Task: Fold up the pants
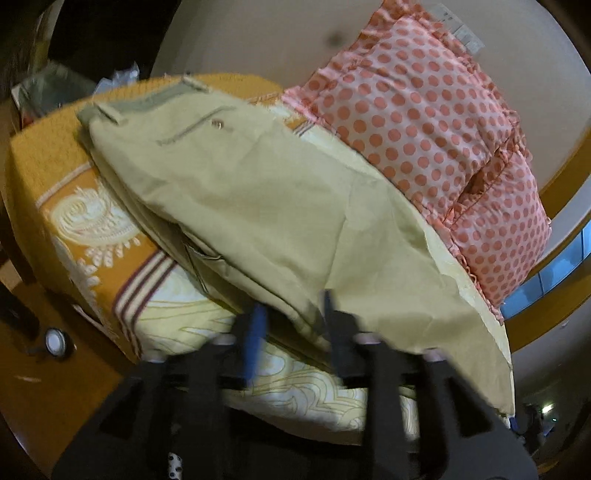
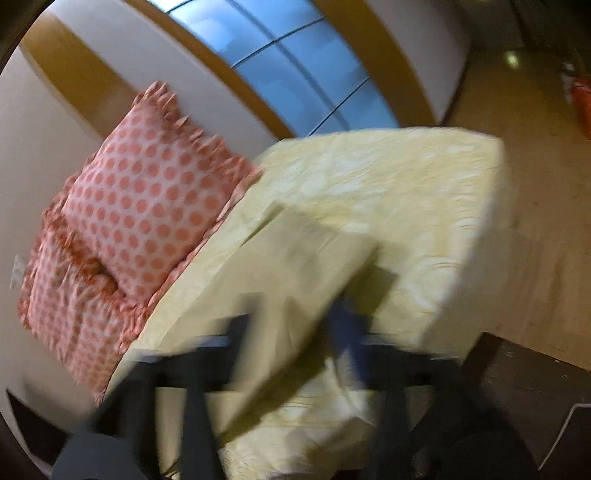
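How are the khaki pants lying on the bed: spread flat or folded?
Partly folded: the pants show stacked layers, waistband flat on the bed, leg end lifted.

No text, label, brand, number or sign can be read in either view. Far ahead of the left gripper, a pale tag (image 1: 466, 35) on the upper edge of the polka-dot pillow (image 1: 424, 122) carries marks too small and blurred to make out. In the right wrist view a similar pale tag (image 2: 16, 271) at the pillow's far-left edge is equally illegible.
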`<state>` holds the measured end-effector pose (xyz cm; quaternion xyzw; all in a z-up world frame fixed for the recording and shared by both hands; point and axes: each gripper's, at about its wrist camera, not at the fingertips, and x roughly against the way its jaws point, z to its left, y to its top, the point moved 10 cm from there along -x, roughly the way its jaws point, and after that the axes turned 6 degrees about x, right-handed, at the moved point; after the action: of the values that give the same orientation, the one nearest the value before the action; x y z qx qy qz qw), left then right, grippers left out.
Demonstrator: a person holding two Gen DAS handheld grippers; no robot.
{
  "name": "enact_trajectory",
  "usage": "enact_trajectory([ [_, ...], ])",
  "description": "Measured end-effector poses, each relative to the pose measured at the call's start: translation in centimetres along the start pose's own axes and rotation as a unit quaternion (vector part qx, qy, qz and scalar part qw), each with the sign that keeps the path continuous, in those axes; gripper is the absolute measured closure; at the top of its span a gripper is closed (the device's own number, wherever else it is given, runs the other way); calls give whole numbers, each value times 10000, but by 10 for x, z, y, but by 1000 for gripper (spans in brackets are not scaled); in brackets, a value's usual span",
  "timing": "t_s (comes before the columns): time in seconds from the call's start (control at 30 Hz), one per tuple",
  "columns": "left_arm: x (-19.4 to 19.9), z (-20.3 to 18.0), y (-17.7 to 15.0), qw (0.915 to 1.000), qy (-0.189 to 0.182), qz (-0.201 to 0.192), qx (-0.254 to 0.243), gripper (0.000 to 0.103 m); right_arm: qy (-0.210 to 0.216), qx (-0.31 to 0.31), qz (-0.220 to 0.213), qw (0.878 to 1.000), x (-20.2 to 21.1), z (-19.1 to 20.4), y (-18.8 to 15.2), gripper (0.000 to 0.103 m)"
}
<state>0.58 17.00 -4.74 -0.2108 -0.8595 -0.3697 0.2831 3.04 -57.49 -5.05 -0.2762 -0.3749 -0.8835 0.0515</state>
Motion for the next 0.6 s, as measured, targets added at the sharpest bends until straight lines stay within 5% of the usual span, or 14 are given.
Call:
enact_trajectory([
  [0.07, 5, 1, 5, 9998, 138, -171, 18, 36, -82, 50, 45, 9999, -3, -3, -3, 34],
  [0.1, 11, 4, 8, 9993, 215, -314, 22, 34, -25, 54, 158, 9999, -9, -2, -8, 44],
  [0.33, 17, 20, 16, 9981, 295, -450, 288, 30, 86, 616, -82, 9980, -31, 19, -27, 59],
  [0.4, 15, 26, 16, 9977, 360, -434, 372, 30, -207, 908, -200, 9955, -31, 20, -26, 69],
  [0.5, 18, 36, 17, 9966, 364, -480, 566, 30, -1006, 681, -637, 9905, -15, -1, -20, 66],
  [0.6, 19, 39, 20, 9956, 494, -571, 553, 27, -980, 604, -733, 9906, -16, -3, -17, 63],
])
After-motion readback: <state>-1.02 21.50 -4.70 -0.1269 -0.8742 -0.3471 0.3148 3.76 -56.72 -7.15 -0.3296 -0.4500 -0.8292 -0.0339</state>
